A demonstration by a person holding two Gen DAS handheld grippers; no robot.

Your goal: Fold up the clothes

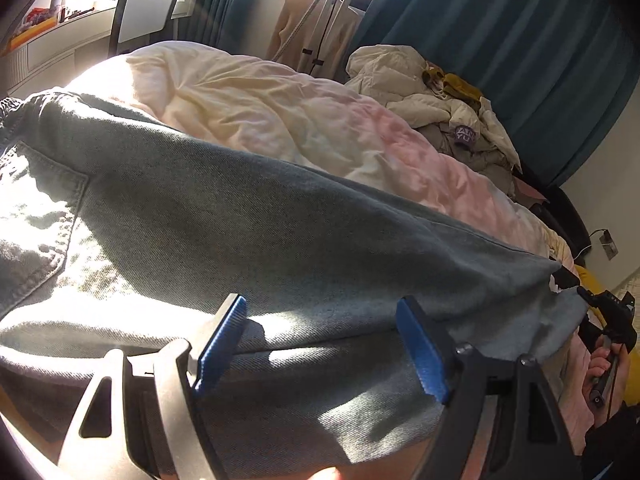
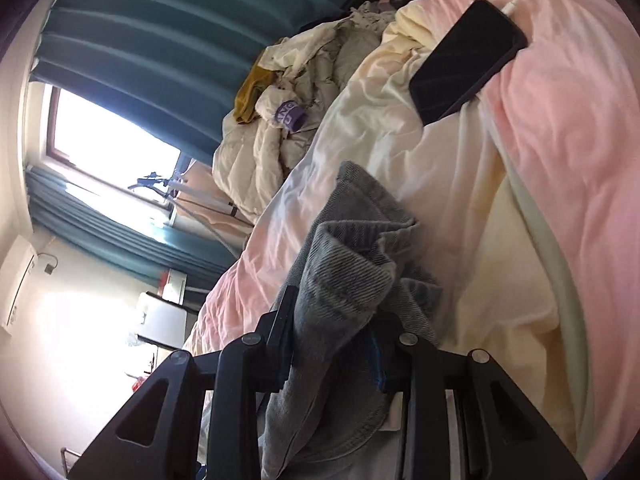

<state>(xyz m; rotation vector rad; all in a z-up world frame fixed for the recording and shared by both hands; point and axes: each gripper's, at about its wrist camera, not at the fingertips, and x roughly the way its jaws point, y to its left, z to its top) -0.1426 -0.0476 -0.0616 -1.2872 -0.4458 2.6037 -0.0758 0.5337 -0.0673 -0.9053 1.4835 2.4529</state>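
Two grippers on one pair of faded grey-blue denim jeans (image 1: 248, 216), stretched across the pink-and-cream duvet (image 1: 280, 120). Right gripper (image 2: 332, 344) is clamped on bunched hem; left gripper (image 1: 320, 344) sits spread wide over the leg, gripping nothing. Looks mid-fold; next, pinch that near edge.

jeans (image 1: 248, 216) on duvet (image 1: 256, 116); coat pile (image 1: 432, 92) behind; phone (image 2: 466, 62) on duvet.

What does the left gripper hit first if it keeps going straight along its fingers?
Most likely the jeans: the left gripper is open, with denim spread right across the gap between its fingers. The pink-and-cream duvet lies beyond. Depth is unclear; the fabric may already touch them.
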